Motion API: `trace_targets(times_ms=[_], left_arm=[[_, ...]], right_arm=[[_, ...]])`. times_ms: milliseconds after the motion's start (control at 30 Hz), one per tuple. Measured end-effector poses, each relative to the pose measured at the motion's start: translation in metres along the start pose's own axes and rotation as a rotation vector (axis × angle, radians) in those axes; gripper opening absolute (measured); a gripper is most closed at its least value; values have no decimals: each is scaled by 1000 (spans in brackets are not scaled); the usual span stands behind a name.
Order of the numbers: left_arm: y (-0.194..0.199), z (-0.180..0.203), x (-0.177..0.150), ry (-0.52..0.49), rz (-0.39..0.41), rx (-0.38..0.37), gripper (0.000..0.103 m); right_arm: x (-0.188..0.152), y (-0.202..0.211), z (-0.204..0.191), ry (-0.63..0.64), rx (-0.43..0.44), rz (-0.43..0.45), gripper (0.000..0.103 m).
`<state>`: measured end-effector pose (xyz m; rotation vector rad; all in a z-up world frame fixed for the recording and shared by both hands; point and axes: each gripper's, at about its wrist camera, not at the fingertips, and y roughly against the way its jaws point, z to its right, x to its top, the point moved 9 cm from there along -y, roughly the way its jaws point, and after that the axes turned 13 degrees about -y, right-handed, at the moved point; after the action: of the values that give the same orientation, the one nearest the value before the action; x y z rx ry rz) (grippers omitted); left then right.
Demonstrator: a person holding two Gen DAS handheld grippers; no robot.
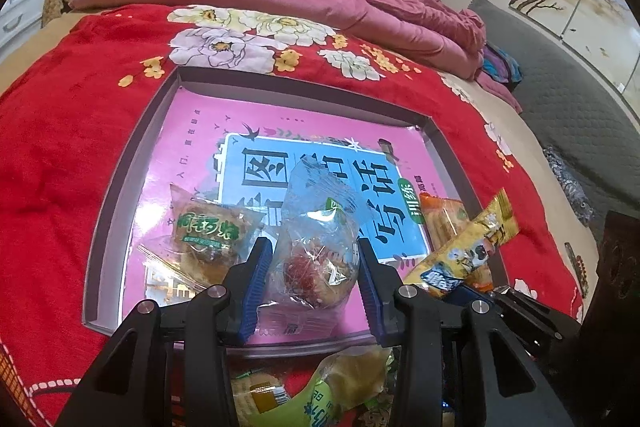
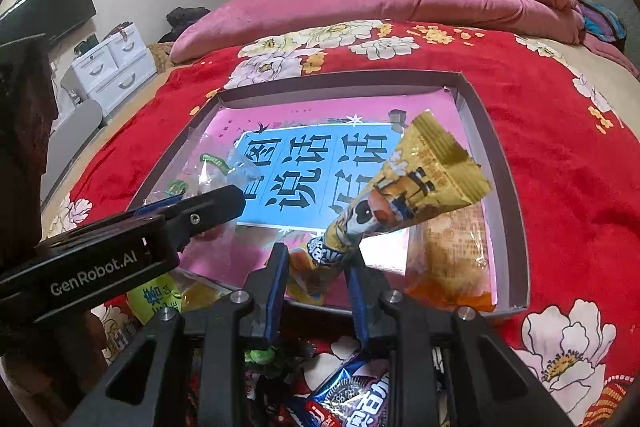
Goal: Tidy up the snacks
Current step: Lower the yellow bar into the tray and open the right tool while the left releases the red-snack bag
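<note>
A: Left wrist view, item one: left gripper [image 1: 314, 281], jaws set either side of a clear-wrapped pastry [image 1: 316, 259] that stands over the tray [image 1: 120, 195]; cannot tell whether they pinch it or have let go.

B: Item two: right gripper [image 2: 316, 281], jaws closed on the low end of a yellow snack bag [image 2: 416, 179], raised above the tray [image 2: 504, 187].

A: Already in the tray: a green-label cake [image 1: 208, 227] left of the left jaws, an orange pack [image 2: 452, 255] right of the right jaws.

B: Progress, by my estimate: early. Loose snacks [image 2: 348, 395] lie on the bed beneath the right jaws.

A: Only the right view shows those dark wrappers; only the left shows the cake plainly.
</note>
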<state>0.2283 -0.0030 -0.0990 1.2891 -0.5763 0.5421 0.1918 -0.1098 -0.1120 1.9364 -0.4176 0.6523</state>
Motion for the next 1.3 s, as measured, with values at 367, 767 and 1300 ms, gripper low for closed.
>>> trace_targets(times_ms=[367, 767, 1300], left_arm=[[-4, 2, -3, -4, -20, -6, 44], [-8, 2, -5, -1, -34, -10, 48], [-1, 1, -2, -9, -15, 0, 67]], right_arm=[[2, 5, 10, -28, -22, 9, 29], [4, 7, 15, -55, -23, 9, 30], [9, 17, 25, -96, -30, 41, 38]])
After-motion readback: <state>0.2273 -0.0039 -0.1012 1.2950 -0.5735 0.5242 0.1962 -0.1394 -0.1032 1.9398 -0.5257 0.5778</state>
